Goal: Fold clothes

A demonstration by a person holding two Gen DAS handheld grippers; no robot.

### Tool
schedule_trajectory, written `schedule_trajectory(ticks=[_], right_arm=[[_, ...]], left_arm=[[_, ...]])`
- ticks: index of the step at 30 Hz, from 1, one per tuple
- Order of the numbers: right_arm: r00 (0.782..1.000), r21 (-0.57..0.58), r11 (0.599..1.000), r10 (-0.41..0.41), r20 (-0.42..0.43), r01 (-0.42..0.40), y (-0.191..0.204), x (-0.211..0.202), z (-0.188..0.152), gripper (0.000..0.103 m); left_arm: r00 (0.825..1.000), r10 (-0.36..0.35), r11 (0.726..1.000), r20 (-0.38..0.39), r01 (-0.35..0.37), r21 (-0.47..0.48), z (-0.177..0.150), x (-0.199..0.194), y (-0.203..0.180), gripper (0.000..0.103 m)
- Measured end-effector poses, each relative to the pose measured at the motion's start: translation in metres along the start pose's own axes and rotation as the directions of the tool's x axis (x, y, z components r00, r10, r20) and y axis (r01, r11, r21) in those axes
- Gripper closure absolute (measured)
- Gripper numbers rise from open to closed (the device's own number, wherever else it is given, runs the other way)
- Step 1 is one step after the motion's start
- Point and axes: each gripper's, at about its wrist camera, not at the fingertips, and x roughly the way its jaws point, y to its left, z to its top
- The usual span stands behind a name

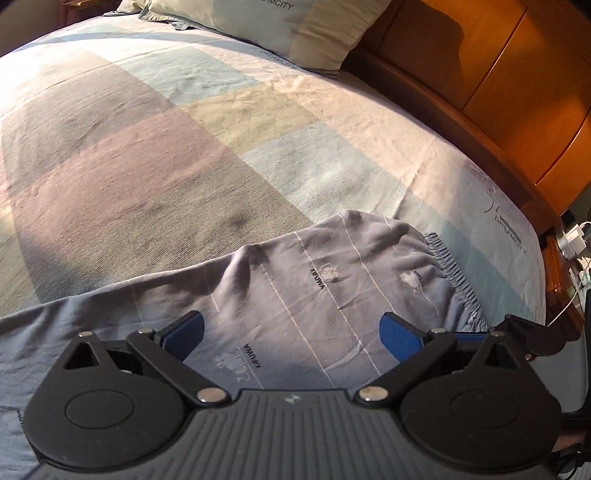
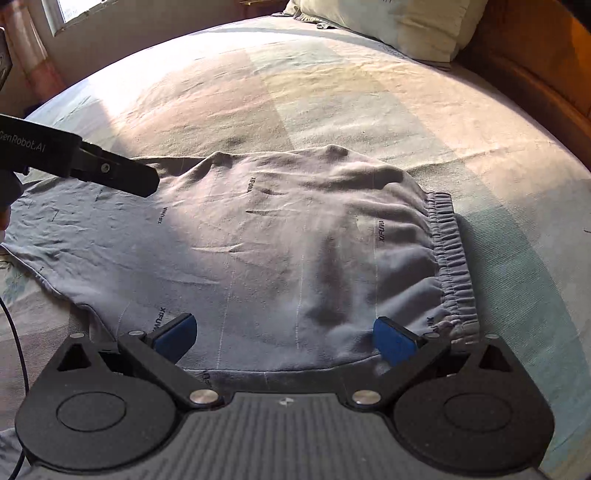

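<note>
Grey-blue pyjama trousers (image 2: 280, 251) with thin white stripes lie flat on the bed, the elastic waistband (image 2: 448, 258) at the right. My right gripper (image 2: 284, 338) is open above the near edge of the trousers, nothing between its blue pads. In the left wrist view the same trousers (image 1: 295, 295) fill the foreground and my left gripper (image 1: 291, 338) hovers open over them. The black body of the left gripper (image 2: 110, 171) also shows from the side in the right wrist view, over the trousers' far left part. The waistband (image 1: 456, 277) lies to the right.
A patchwork bedsheet (image 1: 166, 155) in pale squares covers the bed. A pillow (image 1: 258, 26) lies at the head, against the wooden headboard (image 1: 498, 92). A white charger and cable (image 1: 572, 240) sit beside the bed at right. A window (image 2: 74, 11) is at far left.
</note>
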Motion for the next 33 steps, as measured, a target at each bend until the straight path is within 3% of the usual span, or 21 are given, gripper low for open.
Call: schedule_trajectory(ticks=[3,6,8,12,17,21,25,27,31,33], right_arm=[[1.0,-0.01,1.0,-0.02,0.016,0.02,-0.012,-0.001,0.001,0.0],[0.999,0.0,1.0,-0.011,0.04,0.011,-0.023,-0.014,-0.001,0.0],[0.999,0.002,1.0,0.017,0.042,-0.017,-0.029,-0.025,-0.006,0.0],[1.0,-0.036,0.999,0.016,0.024,-0.015,-0.037,-0.044,-0.028,0.0],[0.997,-0.044,0.996,0.072,0.001,-0.072,-0.041,-0.058,-0.053,0.0],[0.994,-0.03,0.994,0.104,-0.035,-0.105,-0.038,-0.051,-0.063,0.0],[0.992,-0.021,0.993,0.114,-0.056,-0.115,-0.038,-0.042,-0.065,0.0],[0.992,-0.029,0.993,0.115,-0.049,-0.117,-0.038,-0.041,-0.066,0.0],[0.992,-0.048,0.991,0.119,-0.046,-0.121,-0.039,-0.042,-0.064,0.0],[0.992,-0.062,0.991,0.119,-0.05,-0.122,-0.038,-0.043,-0.065,0.0]], left_arm=[[1.0,0.014,1.0,-0.017,-0.014,-0.009,0.01,0.033,-0.008,0.002],[0.994,0.108,0.994,-0.031,-0.109,-0.031,0.017,0.057,-0.001,0.002],[0.99,0.138,0.99,-0.007,-0.138,-0.035,0.024,0.057,0.003,0.002],[0.978,0.201,0.978,-0.046,-0.203,-0.051,0.044,0.055,-0.001,0.002],[0.996,0.069,0.998,-0.052,-0.069,0.017,0.054,0.048,-0.046,0.002],[0.991,-0.068,0.994,-0.118,0.077,0.075,0.053,0.071,-0.085,0.002],[0.988,-0.088,0.992,-0.13,0.099,0.081,0.056,0.103,-0.102,0.002],[0.992,-0.086,0.995,-0.088,0.089,0.038,0.066,0.113,-0.099,0.001],[0.996,-0.044,0.999,-0.083,0.043,-0.006,0.093,0.122,-0.09,0.001],[0.994,-0.057,0.998,-0.098,0.055,-0.02,0.099,0.115,-0.092,0.001]])
